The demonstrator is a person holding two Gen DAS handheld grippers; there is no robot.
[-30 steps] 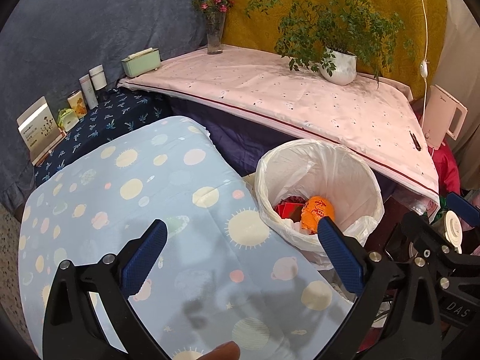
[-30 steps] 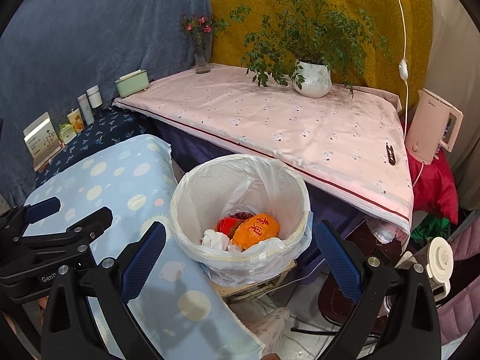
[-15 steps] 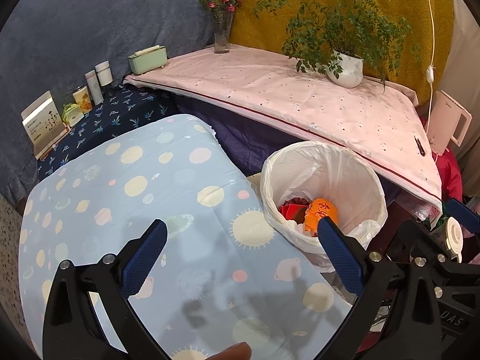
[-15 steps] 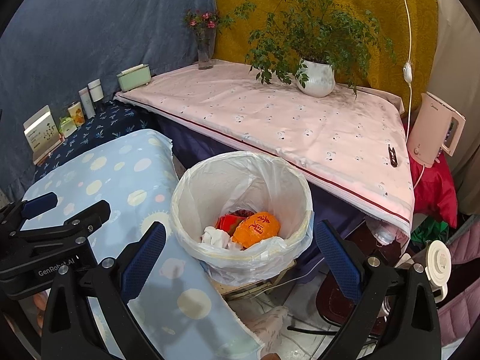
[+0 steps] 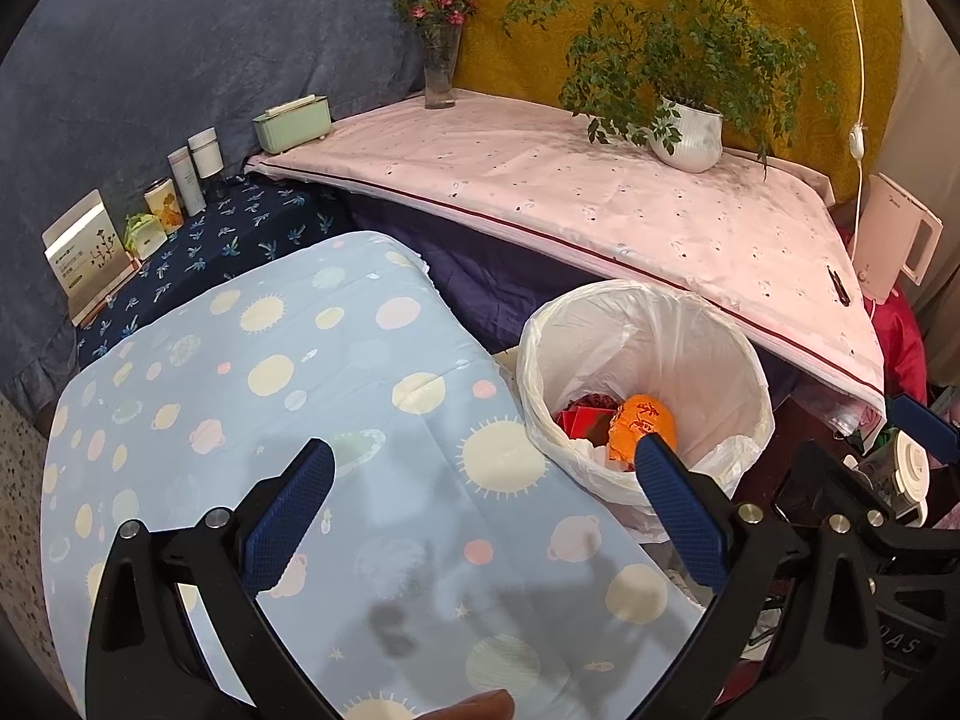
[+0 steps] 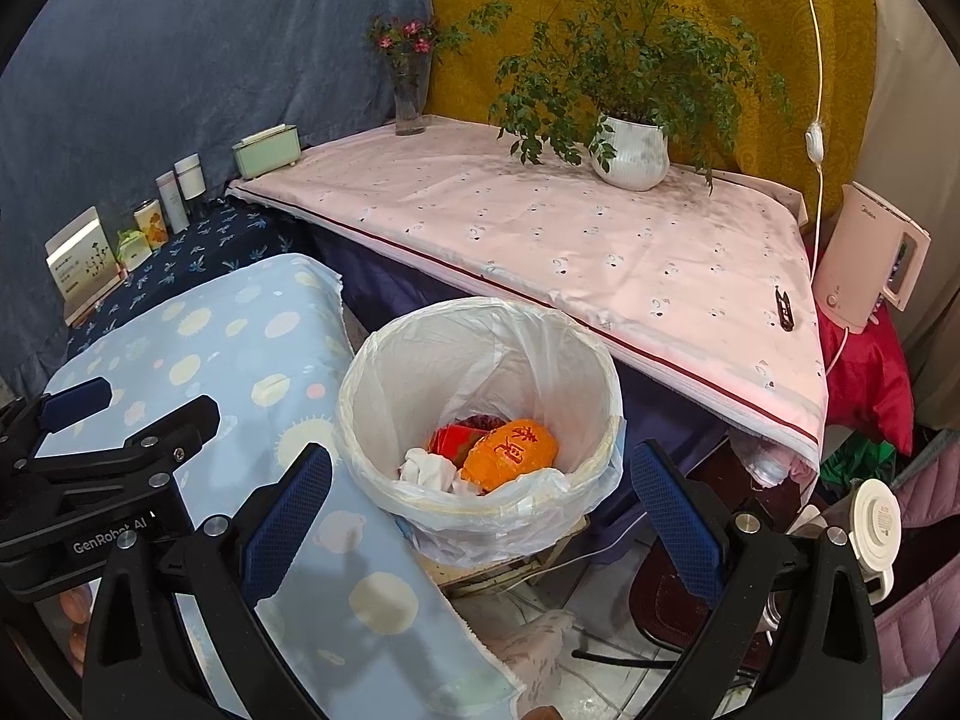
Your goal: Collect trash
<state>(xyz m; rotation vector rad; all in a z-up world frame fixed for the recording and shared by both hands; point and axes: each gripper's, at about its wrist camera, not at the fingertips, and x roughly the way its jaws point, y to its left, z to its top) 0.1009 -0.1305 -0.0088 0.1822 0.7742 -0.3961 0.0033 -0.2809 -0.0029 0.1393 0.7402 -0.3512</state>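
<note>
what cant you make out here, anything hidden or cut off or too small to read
- Lower trash in the bin: both views, hidden under the orange packet and white tissue.
- Bin's base: right wrist view, covered by the liner's overhang; left wrist view, cut by the blue cloth.
- Labels on the small bottles: too small in both views.
- Kettle: left wrist view, cut off by the fisheye edge.

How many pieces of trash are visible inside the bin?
3: an orange packet, red wrapper behind it, white crumpled tissue to its left, inside the bin. More may lie beneath.

Even indoor light, fisheye-warped edges
</note>
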